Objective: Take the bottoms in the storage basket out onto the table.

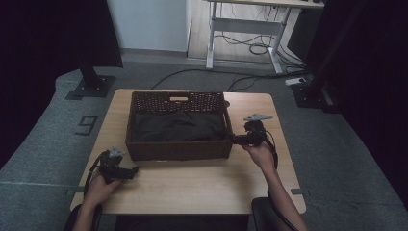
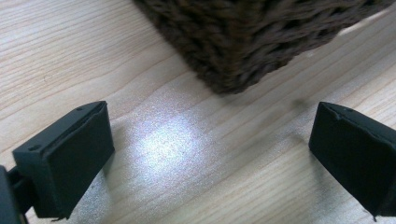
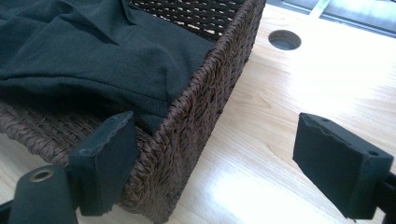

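Observation:
A dark brown woven basket (image 1: pixel 178 150) stands on the far half of the wooden table (image 1: pixel 192 187), with a black cloth (image 1: pixel 178 126) lying crumpled inside it. My left gripper (image 1: pixel 134 169) rests low on the table just off the basket's front left corner, open. In the left gripper view its jaws (image 2: pixel 210 149) stand wide over bare wood, the basket corner (image 2: pixel 243 42) just ahead. My right gripper (image 1: pixel 235 139) is at the basket's front right corner, open. In the right gripper view (image 3: pixel 217 140) one jaw is on the cloth (image 3: pixel 93 51) side of the basket wall (image 3: pixel 205 93) and the other over the table, neither touching.
A round hole (image 3: pixel 285 39) is cut in the tabletop near the basket's far right corner. Bare wood runs along the front and right of the basket. Beyond the table are a white desk frame (image 1: pixel 243 29), floor cables (image 1: pixel 255 48) and black stand bases (image 1: pixel 91 86).

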The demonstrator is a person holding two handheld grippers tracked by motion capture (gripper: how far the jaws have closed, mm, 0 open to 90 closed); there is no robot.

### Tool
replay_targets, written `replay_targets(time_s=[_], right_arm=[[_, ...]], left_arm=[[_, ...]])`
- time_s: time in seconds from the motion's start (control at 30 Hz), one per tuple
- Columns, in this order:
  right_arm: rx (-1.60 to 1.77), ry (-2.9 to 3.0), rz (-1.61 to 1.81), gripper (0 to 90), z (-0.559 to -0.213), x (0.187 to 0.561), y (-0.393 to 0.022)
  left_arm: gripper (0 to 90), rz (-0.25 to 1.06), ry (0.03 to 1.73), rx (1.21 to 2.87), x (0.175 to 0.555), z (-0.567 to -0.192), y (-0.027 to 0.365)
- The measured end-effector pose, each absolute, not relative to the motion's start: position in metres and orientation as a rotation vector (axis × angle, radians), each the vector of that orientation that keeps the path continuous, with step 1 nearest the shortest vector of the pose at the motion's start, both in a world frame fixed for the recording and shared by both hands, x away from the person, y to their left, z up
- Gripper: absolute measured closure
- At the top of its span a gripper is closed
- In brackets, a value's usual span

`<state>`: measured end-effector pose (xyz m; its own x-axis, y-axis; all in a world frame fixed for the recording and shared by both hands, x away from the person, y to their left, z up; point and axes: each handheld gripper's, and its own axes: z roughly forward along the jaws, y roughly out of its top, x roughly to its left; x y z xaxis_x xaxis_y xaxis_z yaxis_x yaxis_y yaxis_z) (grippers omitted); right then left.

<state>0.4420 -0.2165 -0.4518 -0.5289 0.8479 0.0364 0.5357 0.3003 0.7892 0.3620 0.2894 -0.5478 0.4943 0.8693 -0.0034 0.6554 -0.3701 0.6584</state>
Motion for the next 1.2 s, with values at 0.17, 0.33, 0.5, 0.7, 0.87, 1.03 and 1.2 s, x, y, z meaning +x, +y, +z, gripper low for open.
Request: replay_targets(time_s=[0.17, 0.33, 0.5, 0.7, 0.87, 1.03, 1.2], right_arm=[[1.241, 2.175, 1.092, 14.2, -0.452, 0.431, -0.227], [1.239, 2.167, 1.091, 14.2, -0.452, 0.418, -0.236], [1.244, 2.158, 1.090, 14.2, -0.452, 0.405, -0.245], [1.252, 2.149, 1.096, 14.5, -0.453, 0.391, -0.255], [1.245, 2.150, 1.084, 14.6, -0.452, 0.379, -0.261], [1.246, 2.142, 1.076, 14.6, -0.452, 0.368, -0.268], [1.261, 2.142, 1.094, 14.6, -0.453, 0.363, -0.272]], left_arm=[[0.0, 0.463, 1.248, 2.142, 0.362, -0.548, 0.289], [0.0, 0.463, 1.248, 2.142, 0.362, -0.548, 0.289], [0.0, 0.463, 1.248, 2.142, 0.362, -0.548, 0.289], [0.0, 0.463, 1.248, 2.143, 0.362, -0.548, 0.289], [0.0, 0.463, 1.249, 2.143, 0.362, -0.548, 0.289], [0.0, 0.464, 1.249, 2.142, 0.362, -0.548, 0.289], [0.0, 0.464, 1.251, 2.141, 0.362, -0.548, 0.289]])
